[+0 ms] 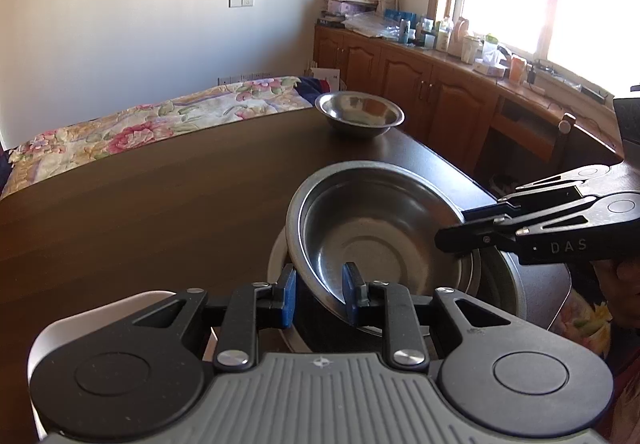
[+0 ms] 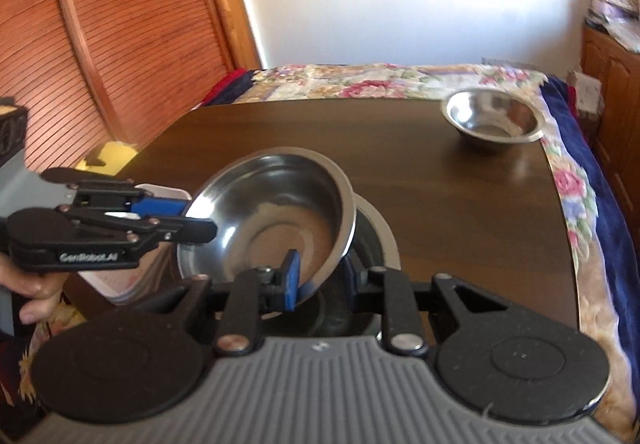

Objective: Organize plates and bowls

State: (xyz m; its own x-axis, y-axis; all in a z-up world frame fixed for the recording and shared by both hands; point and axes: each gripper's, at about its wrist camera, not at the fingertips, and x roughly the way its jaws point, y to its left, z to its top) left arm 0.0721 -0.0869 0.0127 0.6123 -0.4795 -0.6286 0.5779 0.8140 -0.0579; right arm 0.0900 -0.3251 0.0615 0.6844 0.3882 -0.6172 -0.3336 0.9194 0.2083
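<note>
Bowl [image 1: 372,228], tilted above a stack at the table [image 1: 160,196] edge, is pinched at its near rim by the left gripper [image 1: 320,294]; from the right wrist, right gripper [image 2: 320,276] pinches the opposite rim, apparently steadying it for nesting.

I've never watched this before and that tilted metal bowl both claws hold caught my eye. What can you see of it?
The tilted steel bowl is round, shallow and shiny, with a flat rolled rim and a ringed base. It looks empty. The left gripper pinches its near rim; the right gripper pinches the opposite rim. It hangs slanted over a second steel bowl near the dark wooden table edge; contact between the bowls is unclear.
</note>
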